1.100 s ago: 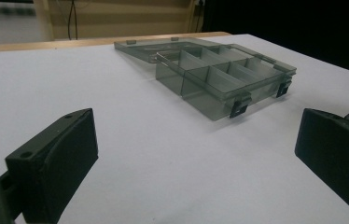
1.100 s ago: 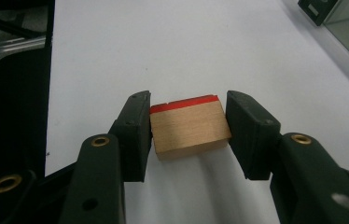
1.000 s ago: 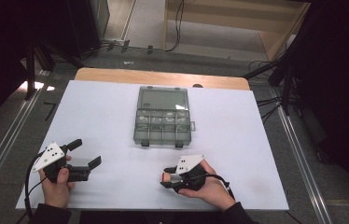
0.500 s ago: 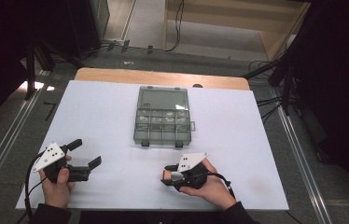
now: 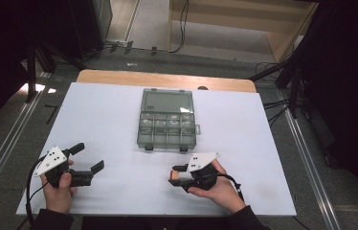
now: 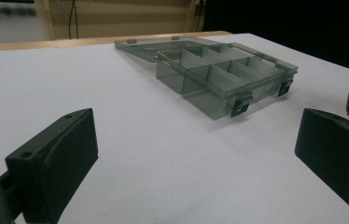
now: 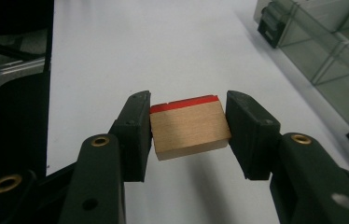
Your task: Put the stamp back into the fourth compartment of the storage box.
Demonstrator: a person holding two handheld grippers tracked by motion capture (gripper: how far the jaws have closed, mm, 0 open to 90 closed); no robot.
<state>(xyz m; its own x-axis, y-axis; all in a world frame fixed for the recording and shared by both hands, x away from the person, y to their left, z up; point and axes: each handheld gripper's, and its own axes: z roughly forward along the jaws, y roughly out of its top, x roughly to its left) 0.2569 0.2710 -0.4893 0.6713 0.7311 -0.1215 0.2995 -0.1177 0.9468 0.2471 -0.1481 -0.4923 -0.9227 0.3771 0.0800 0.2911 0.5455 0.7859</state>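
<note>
The right gripper [image 7: 189,128] was clamped on a small wooden block [image 7: 189,130] with a red top edge, and both jaws pressed on its two sides. The block was above the white table [image 5: 110,120]. The clear compartment box [image 5: 167,125] lay well ahead of this gripper with its lid open. The left gripper [image 5: 87,158] had its jaws wide apart, with nothing between them, and the box was far in front of it.

White table [image 5: 100,120] bears an open grey compartment box [image 5: 167,125] mid-table
</note>
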